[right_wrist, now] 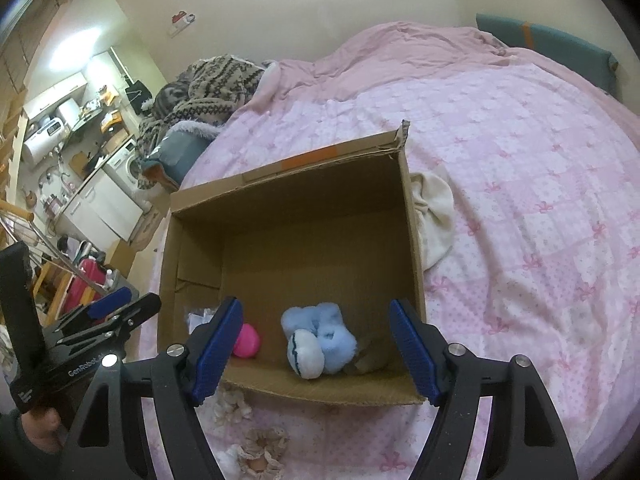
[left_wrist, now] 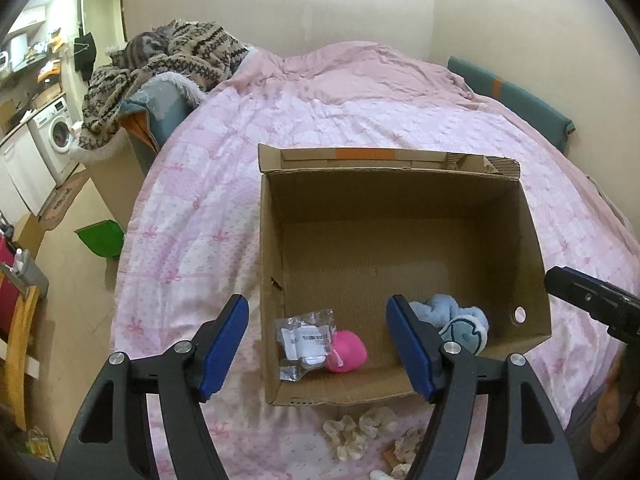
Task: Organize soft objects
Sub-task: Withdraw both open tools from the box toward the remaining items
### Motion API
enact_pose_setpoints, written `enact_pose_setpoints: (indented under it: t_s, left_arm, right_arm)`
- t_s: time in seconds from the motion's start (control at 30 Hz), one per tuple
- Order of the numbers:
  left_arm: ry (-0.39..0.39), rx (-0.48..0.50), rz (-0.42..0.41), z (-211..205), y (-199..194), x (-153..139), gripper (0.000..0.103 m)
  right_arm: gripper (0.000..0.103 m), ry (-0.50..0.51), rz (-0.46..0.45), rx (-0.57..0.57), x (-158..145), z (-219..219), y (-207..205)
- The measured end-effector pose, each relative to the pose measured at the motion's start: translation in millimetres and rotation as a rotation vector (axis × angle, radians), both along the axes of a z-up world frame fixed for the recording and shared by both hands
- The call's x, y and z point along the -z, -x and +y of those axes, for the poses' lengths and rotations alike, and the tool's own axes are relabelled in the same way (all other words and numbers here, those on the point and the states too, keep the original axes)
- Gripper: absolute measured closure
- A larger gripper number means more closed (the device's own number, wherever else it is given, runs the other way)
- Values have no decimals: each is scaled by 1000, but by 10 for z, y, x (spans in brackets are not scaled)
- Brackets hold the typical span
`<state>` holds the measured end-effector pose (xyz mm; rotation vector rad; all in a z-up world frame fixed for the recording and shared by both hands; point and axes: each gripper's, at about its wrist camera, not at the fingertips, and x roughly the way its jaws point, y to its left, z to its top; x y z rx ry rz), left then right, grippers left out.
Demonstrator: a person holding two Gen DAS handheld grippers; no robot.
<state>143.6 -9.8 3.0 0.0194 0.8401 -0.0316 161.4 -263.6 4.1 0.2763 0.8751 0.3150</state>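
Note:
An open cardboard box [left_wrist: 400,208] [right_wrist: 292,208] stands on the pink bed. Inside, near its front wall, lie a blue plush toy [left_wrist: 460,320] [right_wrist: 320,340], a pink ball [left_wrist: 348,352] [right_wrist: 246,342] and a clear plastic packet [left_wrist: 306,342]. A brown soft item [right_wrist: 370,356] lies right of the plush. My left gripper [left_wrist: 318,348] is open and empty above the box's front left corner. My right gripper [right_wrist: 316,348] is open and empty above the box's front edge. Beige scrunchies [left_wrist: 360,430] [right_wrist: 260,452] lie on the bed in front of the box.
A cream cloth [right_wrist: 434,216] lies on the bed right of the box. A patterned blanket [left_wrist: 160,68] is piled at the bed's far left. The bed's left edge drops to a floor with a green bin [left_wrist: 100,236] and a washing machine [left_wrist: 56,136].

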Motion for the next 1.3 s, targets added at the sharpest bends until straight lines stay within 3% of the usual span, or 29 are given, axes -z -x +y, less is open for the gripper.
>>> enact_pose_setpoints:
  t_s: [0.17,0.63,0.83,0.97,1.1,1.3]
  left_arm:
    - [-34,-11,-7,47,83,-29,34]
    - [40,-96,33,237,498,-31,34]
    - [27,-97,37,182,685,-42,34]
    - [30,-121,92,239,740,24,34]
    - [85,-145,138,332,798,95,34]
    - [61,-153,184,321,848,205,34]
  right_arm:
    - [23,20,5,-1,-18,-4,86]
    - [23,-25,35,2,19,42,374]
    - [23,-59,65,-7,82,129,550]
    - [23,-68,96,-4,145,156,655]
    - [23,-75,124,-9,197,195,725]
    - [23,-45,167,-40,297,345,749]
